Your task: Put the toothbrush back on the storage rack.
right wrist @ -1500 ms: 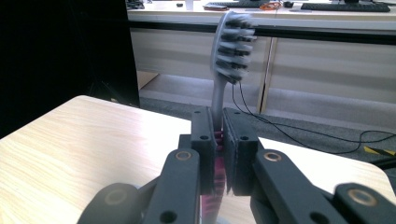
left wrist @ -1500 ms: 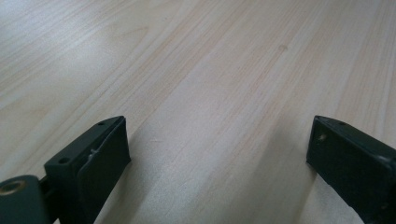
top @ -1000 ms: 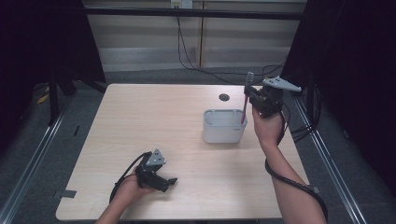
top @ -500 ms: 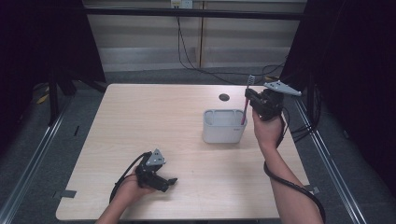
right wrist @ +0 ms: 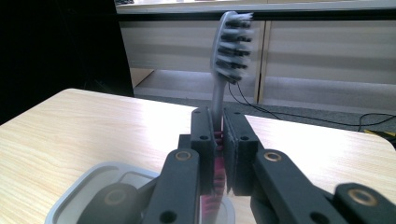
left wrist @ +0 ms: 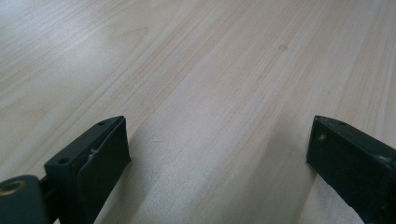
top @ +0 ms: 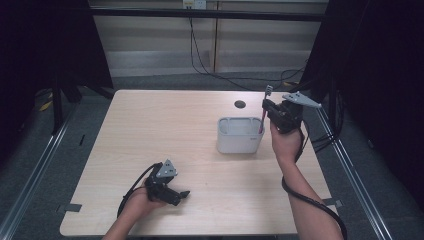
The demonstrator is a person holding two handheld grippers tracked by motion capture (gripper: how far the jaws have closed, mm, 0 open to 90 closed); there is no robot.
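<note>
My right gripper (top: 265,111) is shut on a toothbrush (top: 263,114) with a pink and grey handle, held upright with the bristled head (right wrist: 232,41) on top. Its lower end hangs at the right rim of a white rectangular holder (top: 239,135) on the table. In the right gripper view the jaws clamp the toothbrush handle (right wrist: 217,140) above the holder's rim (right wrist: 84,181). My left gripper (top: 181,196) lies low on the table near the front edge, held in a hand, jaws wide open and nothing between them; bare wood shows between its fingertips (left wrist: 105,149).
The light wooden table (top: 150,135) has a small dark round hole (top: 240,104) behind the holder. Metal rails run along both sides of the table. Cables lie on the floor behind it, and dark curtains stand at left and right.
The right gripper with the toothbrush has sunk slightly toward the holder's right rim. The left gripper has stayed where it was.
</note>
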